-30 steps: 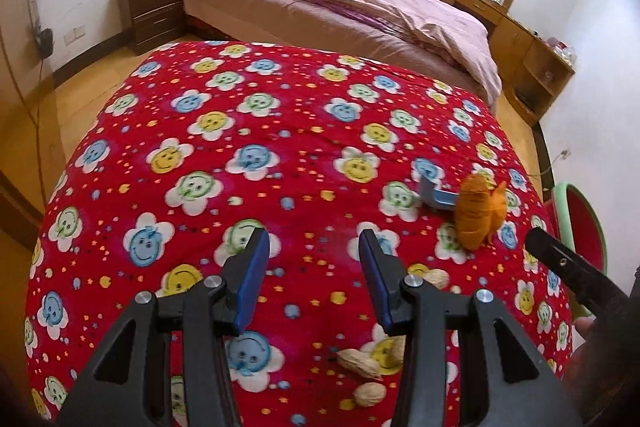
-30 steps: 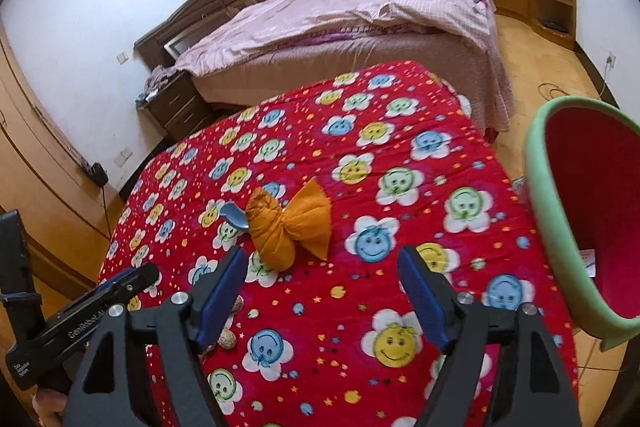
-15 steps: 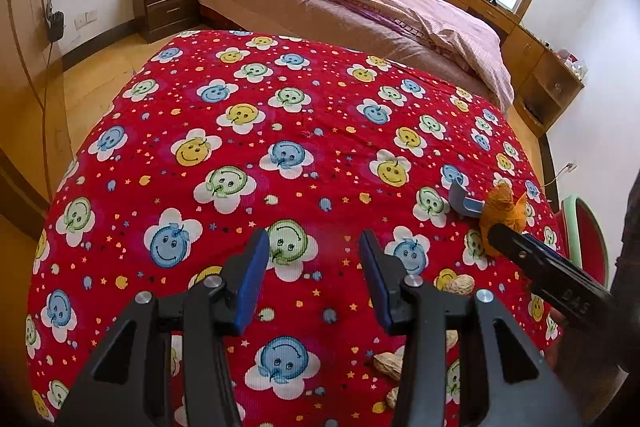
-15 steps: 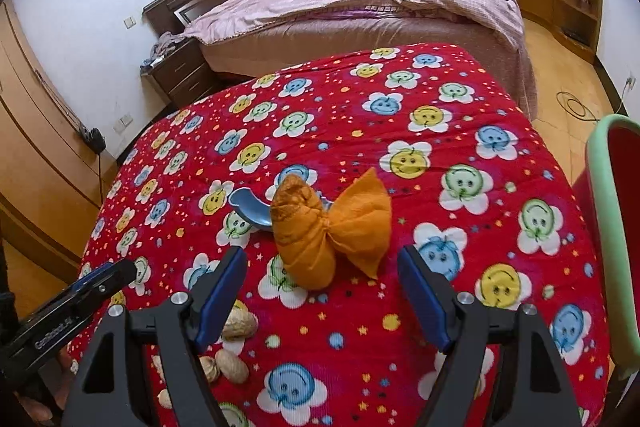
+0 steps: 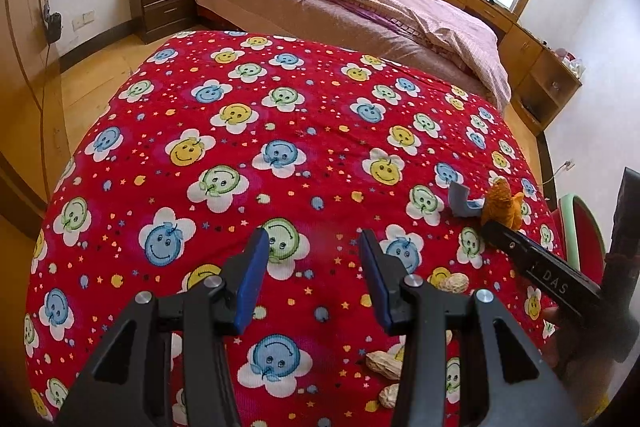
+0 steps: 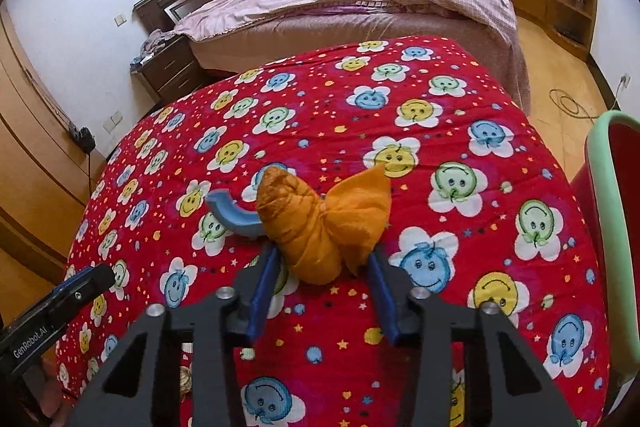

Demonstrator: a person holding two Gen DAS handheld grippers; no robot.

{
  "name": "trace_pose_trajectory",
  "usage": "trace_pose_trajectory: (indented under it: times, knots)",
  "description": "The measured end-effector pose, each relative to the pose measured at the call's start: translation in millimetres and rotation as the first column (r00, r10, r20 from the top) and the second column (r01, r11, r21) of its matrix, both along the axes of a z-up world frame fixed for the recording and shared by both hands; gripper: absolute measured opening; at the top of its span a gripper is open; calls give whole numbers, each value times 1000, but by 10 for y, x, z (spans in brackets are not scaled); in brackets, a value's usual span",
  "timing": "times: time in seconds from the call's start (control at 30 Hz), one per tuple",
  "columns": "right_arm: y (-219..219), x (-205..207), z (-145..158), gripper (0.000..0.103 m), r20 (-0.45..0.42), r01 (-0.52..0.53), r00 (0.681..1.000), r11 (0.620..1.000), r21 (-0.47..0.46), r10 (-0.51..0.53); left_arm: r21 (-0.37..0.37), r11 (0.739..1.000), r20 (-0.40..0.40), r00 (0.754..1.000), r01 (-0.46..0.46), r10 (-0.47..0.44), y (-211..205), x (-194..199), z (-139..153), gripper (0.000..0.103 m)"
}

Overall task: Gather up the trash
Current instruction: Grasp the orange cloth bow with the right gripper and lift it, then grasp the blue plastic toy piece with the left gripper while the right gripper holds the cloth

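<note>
The trash is all out on the surface point(image 6: 500, 115) and none of it shows inside the bin point(image 6: 600, 211), so collection has barely begun; the first pick is under way and the rest is left for you.

Largest first: the surface carries a soft red cloth printed with smiling flowers, slightly ribbed and rumpled; the bin, off to the right of your right hand-held gripper point(image 6: 322, 263), has a smooth pale-green rim and a red inside, hard plastic by the look of it; what lies at its bottom you cannot see.

The orange wad point(image 6: 320, 223) sits between the blue pads of that hand-held gripper; its jaws have just been closing and now appear to pinch the wad at its lower end; it is crumpled, wrinkled paper or thin cloth, twisted at the waist like a bow.

Just left of the wad, and touching it, lies a curved blue plastic piece point(image 6: 234, 213), smooth and rigid.

Your left hand-held gripper point(image 5: 314, 277) hovers half spread and empty; peanut shells point(image 5: 384, 363) lie just right of it, pale, ridged and brittle-looking.
</note>
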State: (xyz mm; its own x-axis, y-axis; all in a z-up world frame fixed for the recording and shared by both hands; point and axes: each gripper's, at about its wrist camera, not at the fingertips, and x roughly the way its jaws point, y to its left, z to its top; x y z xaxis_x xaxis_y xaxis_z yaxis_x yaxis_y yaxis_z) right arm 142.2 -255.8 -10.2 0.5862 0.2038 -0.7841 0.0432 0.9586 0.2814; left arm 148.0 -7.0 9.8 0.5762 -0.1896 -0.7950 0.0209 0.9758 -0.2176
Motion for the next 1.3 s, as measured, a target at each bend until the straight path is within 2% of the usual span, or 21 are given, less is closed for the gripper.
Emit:
trace_pose_trajectory:
  times: [0.1, 0.33, 0.83, 1.0, 1.1, 1.3]
  knots:
    - [-32, -29, 14, 33, 1, -3, 1000, 1000, 21, 3, -3, 1000, 2, 1000, 6, -6, -26, -18, 17, 47]
    - [-138, -155, 85, 28, 21, 10, 1000, 999, 51, -11, 1, 1000, 6, 1000, 25, -25, -111, -58, 44, 47]
    - [-634, -602, 450, 28, 120, 102, 986, 987, 122, -116, 10, 993, 16, 993, 116, -116, -497, -39, 96, 47]
    - [-844, -706, 483, 28, 131, 144, 978, 979, 141, -162, 13, 987, 18, 987, 160, -161, -725, 8, 90, 47]
    - [-945, -752, 475, 28, 131, 162, 974, 975, 152, -182, 14, 983, 25, 983, 182, -182, -887, 51, 76, 54]
    - [-1126, -832, 427, 28, 124, 189, 970, 968, 164, -210, 27, 975, 21, 975, 222, -222, -1210, 151, 13, 55]
